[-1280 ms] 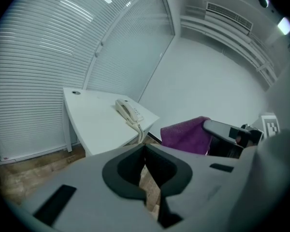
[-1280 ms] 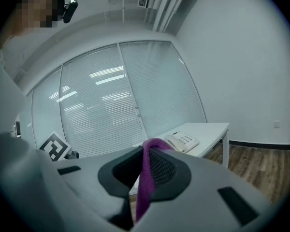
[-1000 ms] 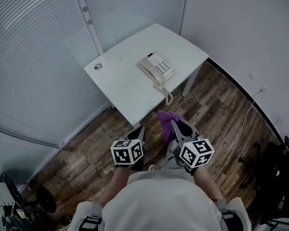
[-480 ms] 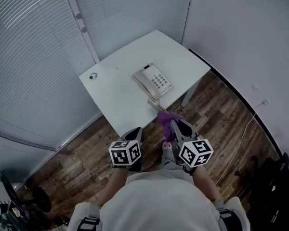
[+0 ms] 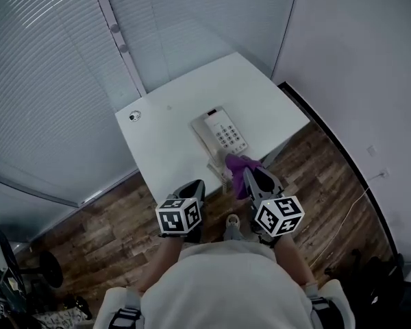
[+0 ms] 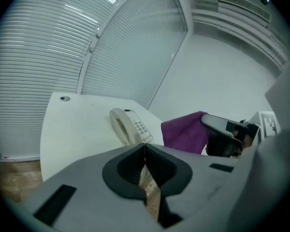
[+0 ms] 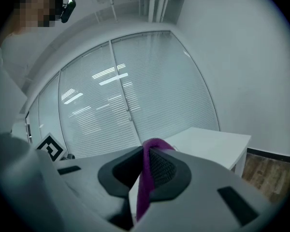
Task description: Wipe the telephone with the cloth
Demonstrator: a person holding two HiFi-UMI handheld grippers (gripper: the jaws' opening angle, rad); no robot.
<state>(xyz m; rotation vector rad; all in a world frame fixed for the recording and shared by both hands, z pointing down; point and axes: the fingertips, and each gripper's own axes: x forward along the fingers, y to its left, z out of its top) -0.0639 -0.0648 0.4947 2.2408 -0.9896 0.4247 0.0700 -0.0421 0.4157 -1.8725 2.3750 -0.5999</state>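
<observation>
Telephone (image 5: 220,133): beige desk set, handset in its cradle, keypad up. It lies on the white surface (image 5: 166,139), closer to the right edge and the near corner than to the middle. Its coiled cord (image 5: 218,171) reaches the near edge.

Right tool (image 7: 147,151): jaws clamped on the purple cloth (image 5: 241,166). A fold stands up between the pads and the rest hangs out ahead of the tips. In the head view the cloth sits over the near edge of the surface, just beside the telephone's near end. We cannot tell whether it touches the set or the cord.

Left tool (image 6: 144,146): jaws closed together with nothing between them. It is held over the wooden floor (image 5: 329,177) just short of the near edge, left of the telephone.

Room to move:
- The surface is bare from the telephone leftward to a small round grommet (image 5: 135,116) near the far-left corner.
- A strip behind the telephone is also bare.
- The far side of the surface runs close along the slatted blinds (image 5: 55,81).
- Its far-right corner is near the plain wall (image 5: 356,60).
- To the right of the surface, the floor is open along the wall.
</observation>
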